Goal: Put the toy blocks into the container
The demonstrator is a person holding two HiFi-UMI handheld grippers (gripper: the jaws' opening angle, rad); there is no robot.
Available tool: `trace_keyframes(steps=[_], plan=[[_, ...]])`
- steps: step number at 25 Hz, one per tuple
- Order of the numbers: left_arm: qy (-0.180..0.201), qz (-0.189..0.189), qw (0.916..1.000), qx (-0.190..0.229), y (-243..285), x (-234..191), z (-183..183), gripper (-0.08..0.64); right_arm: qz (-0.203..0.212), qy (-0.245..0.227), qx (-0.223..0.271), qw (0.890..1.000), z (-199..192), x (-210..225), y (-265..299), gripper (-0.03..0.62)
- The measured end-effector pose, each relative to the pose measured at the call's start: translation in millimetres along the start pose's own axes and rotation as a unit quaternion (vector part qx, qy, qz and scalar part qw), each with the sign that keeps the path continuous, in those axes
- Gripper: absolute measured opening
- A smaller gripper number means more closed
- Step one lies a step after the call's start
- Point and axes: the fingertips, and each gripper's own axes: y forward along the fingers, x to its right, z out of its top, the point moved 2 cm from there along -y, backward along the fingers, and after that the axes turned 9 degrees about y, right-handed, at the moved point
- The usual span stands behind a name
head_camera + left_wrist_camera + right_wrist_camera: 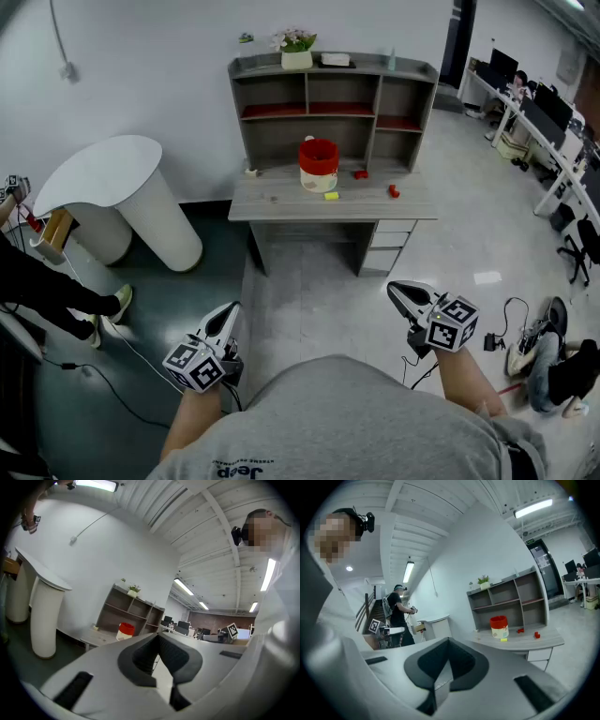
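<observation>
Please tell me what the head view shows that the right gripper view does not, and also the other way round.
Only the head view: the wearer's grey shirt and shoes on the floor at the right.

Only the right gripper view: stairs and ceiling lights.

Both: the left gripper and right gripper, jaws shut; the white table; the desk with the red container, a yellow block, two red blocks, and a plant on top.

A grey desk is carrying a red container. A yellow block is lying near the container's base. A red block and a second red block are lying to the container's right.
</observation>
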Motion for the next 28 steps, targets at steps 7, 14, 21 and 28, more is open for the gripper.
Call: trace_keyframes(steps=[7, 14, 21, 28], plan=[[0.001, 0.001, 1.0000, -0.005, -1, 7, -1, 0.012, 0.005, 0.003, 0.006, 1.000, -1, 2, -6, 0.003], [0.000, 0.003, 1.0000, -0.009, 4, 15, -2, 0.012, 0.007, 0.011, 0.013, 1.000, 1, 10, -14, 0.005], [0.001, -0.006, 0.9999, -0.016, 39, 40, -5, 0.012, 0.015, 0.011, 0.013, 1.000, 9, 31, -38, 0.009], [0.007, -0.031, 0.9994, -0.017, 103, 93, -11, 0.012, 0.015, 0.023, 0.017, 0.999, 26, 84, -92, 0.011]])
